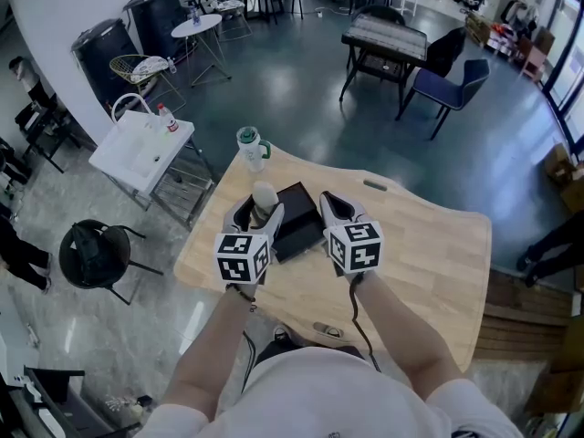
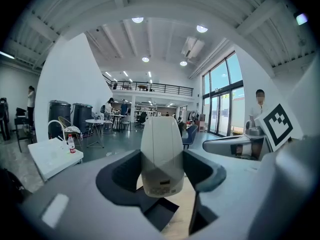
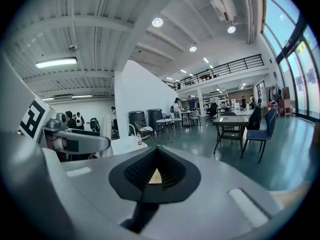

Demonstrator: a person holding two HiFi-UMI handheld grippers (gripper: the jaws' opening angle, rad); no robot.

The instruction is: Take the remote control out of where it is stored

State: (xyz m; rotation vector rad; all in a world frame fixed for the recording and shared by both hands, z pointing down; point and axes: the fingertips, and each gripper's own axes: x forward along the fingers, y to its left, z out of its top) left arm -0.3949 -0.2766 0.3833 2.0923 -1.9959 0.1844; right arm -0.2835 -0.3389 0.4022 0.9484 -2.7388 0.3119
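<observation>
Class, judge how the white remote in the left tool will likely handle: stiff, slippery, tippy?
The remote looks like a hard, smooth plastic shell, so it is probably stiff and somewhat slippery. It stands upright in the left tool, gripped near its lower end, so it may pivot if bumped.

You're at a light wood table (image 1: 429, 245) on a glossy grey-green floor (image 1: 301, 108). Far right: dark table (image 1: 383, 36) w/ blue chair (image 1: 453, 82). Left: white sink unit (image 1: 123, 153), black chair (image 1: 96, 249), curved white wall (image 1: 64, 7) behind. Tall windows (image 2: 222, 96) at right, round ceiling lights (image 2: 137, 20), mezzanine rail (image 2: 150, 88) far back.
</observation>
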